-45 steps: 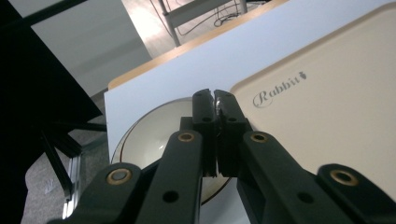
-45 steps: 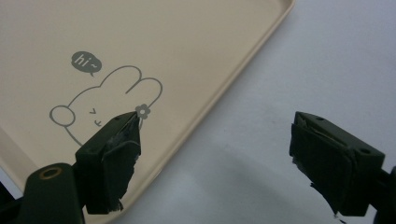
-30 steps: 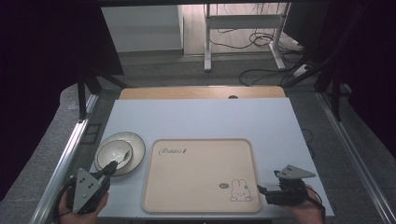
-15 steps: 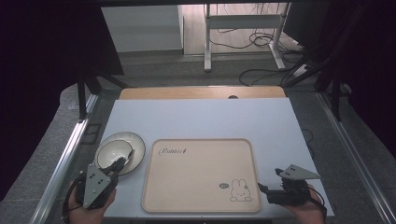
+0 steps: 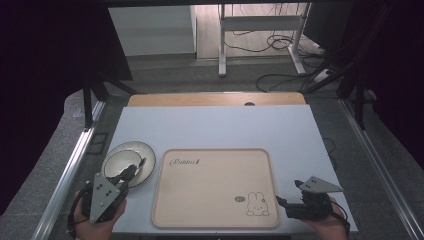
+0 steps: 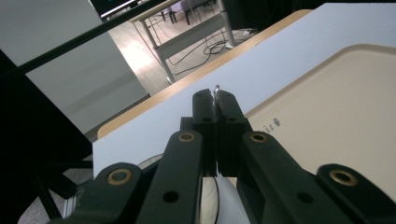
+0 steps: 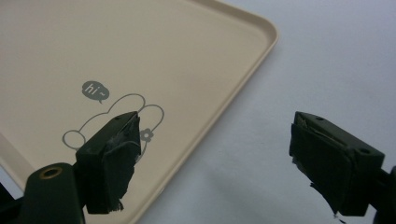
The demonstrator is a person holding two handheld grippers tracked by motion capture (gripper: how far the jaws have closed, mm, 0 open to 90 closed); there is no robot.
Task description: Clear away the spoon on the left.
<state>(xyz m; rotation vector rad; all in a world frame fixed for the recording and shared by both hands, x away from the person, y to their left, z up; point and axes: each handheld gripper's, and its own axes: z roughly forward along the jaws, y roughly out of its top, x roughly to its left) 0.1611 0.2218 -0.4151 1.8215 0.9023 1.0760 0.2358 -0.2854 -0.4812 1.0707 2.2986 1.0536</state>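
The left tongs (image 5: 131,172) are clamping together on the near rim of the white plate (image 5: 129,161), whose thin edge is poking up between the pinched tips in the left gripper view (image 6: 215,93). The plate itself is sitting just ahead of those tongs on the white counter (image 5: 215,127), close beside the left rim of the beige rabbit tray (image 5: 215,187). From the tongs, the tray is lying straight off to their right, with its long axis running across the counter from one hand toward the other, so a short sideways carry over the tray's raised edge is probably all that the coming move is asking for. The left hand is plainly the nearer one to the plate. The right tongs (image 5: 280,204) are standing wide apart and gripping nothing, hovering at the tray's far corner by the rabbit drawing (image 7: 114,123), well apart from the plate. Compared with a second ago, the plate is now lying a little nearer to the tray's rim, and the left tongs are reaching over it from a spot closer to the tray, with the grip unchanged. The right tongs are staying where they were, spread over the same corner of the tray.
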